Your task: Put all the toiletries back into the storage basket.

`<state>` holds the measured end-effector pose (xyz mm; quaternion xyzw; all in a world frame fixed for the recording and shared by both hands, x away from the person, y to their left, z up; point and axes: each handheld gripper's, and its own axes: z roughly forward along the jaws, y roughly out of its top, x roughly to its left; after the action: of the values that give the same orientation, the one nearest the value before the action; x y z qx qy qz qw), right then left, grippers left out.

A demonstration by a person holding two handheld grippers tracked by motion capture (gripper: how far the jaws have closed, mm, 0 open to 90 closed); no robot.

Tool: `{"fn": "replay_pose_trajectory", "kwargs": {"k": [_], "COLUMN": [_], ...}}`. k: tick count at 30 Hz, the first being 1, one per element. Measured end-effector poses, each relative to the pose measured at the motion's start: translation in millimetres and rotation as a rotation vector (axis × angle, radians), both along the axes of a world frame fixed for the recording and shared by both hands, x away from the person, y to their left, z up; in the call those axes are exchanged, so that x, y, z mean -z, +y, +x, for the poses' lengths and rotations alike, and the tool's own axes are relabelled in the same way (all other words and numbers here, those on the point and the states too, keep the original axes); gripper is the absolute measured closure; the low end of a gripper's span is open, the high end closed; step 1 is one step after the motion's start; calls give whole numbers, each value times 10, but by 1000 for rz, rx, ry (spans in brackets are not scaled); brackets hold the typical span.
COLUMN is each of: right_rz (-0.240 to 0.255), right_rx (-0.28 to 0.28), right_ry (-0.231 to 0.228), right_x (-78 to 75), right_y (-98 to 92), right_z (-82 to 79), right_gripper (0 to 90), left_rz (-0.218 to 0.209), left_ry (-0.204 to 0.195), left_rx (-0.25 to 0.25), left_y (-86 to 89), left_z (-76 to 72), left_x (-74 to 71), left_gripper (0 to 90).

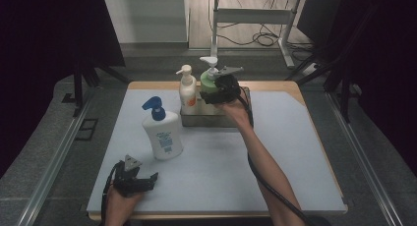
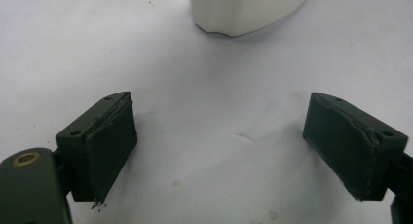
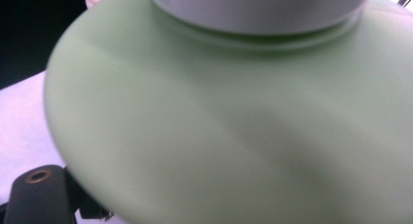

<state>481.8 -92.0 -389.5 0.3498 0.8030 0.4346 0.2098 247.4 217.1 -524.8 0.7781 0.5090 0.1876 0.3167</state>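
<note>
A pale green pump bottle (image 1: 208, 82) with a white pump stands upright in the metal box (image 1: 211, 120) at the back of the mat. My right gripper (image 1: 217, 94) is around its body from the near right, shut on it. In the right gripper view the green bottle (image 3: 234, 131) is very close and blurred, hiding most of both jaws. My left gripper (image 1: 149, 180) rests low at the front left. Its jaws stand wide open over bare mat, left gripper (image 2: 221, 104). A white bottle with a blue pump (image 1: 162, 132) stands just beyond it, its base (image 2: 243, 9) showing.
A white pump bottle with an orange label (image 1: 187, 91) stands in the left part of the metal box, beside the green one. The light blue mat (image 1: 236, 162) covers the wooden table. Dark curtains and cables lie beyond the table's far edge.
</note>
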Motion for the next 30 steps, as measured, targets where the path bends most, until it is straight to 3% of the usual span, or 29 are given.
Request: {"fn": "replay_pose_trajectory", "kwargs": {"k": [24,30], "right_rz": [-26,-33], "right_rx": [-16,-22], "right_ry": [65,73], "right_x": [300,291], "right_y": [28,28], "right_z": [54,63], "right_gripper": [123,122], "left_rz": [0,0], "left_ry": [0,0], "left_rx": [0,0], "left_y": [0,0], "left_z": [1,1], "left_x": [0,0], "left_gripper": [120,119]}}
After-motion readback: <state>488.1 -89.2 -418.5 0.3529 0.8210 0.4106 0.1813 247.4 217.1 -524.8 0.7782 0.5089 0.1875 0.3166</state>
